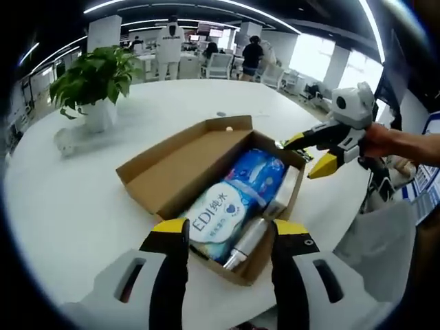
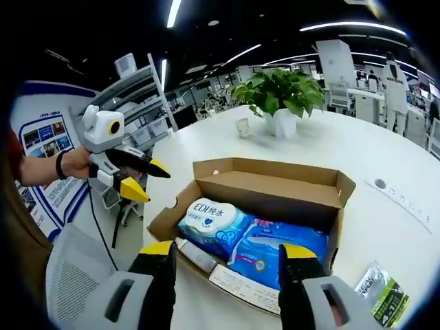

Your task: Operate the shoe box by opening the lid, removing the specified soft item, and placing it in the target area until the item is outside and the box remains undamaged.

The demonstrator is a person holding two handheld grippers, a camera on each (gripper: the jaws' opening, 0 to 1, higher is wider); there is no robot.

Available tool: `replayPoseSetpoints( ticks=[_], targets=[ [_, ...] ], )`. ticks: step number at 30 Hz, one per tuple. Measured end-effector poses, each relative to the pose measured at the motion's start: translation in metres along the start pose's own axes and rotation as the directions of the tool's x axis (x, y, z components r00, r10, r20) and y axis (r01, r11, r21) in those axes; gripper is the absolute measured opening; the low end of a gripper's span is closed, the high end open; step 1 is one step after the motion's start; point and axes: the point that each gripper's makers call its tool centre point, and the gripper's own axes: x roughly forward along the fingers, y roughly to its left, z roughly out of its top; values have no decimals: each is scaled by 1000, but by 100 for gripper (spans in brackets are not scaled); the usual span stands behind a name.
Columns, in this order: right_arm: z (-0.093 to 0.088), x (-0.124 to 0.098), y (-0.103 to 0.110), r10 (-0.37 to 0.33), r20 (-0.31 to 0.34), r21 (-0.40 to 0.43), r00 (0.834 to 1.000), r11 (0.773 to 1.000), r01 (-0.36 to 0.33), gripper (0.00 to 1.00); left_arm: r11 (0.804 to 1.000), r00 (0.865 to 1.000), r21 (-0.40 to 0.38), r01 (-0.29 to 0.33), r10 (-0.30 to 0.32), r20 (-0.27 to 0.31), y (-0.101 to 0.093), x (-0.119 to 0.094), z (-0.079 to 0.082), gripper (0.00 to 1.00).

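Left gripper (image 1: 223,234) jaws apart over open shoe box (image 1: 161,172); right gripper (image 2: 223,258) jaws apart above wipes pack (image 2: 206,218).

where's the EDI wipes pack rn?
EDI wipes pack lies inside the open shoe box, beside the blue pack, near the left claw.

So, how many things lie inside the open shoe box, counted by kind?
Soft packs: 2, the white EDI pack and the blue pack
Silver tube: 1
White flat carton: 1
Total: 4
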Motion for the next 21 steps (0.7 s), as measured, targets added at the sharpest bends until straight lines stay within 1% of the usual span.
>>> replayPoseSetpoints(
  ticks=[3,7,12,15,21],
  targets=[
    [-2,2,5,8,-8,-6,1000,1000,-8,61,1000,1000,-11,-6,6,5,2,-3,-3,49],
    [-4,6,8,16,-13,-17,1000,1000,-16,64,1000,1000,-9,-10,10,-6,4,-5,-10,54],
    [-5,12,13,27,-25,-25,999,999,-28,66,1000,1000,-10,-15,15,-9,7,-5,-13,54],
    [-3,16,16,33,-32,-34,999,999,-34,66,1000,1000,3,-17,18,-16,9,-3,-13,54],
    [-1,23,15,36,-61,-71,997,997,-40,66,999,999,48,-15,18,-45,11,4,-14,54]
  ],
)
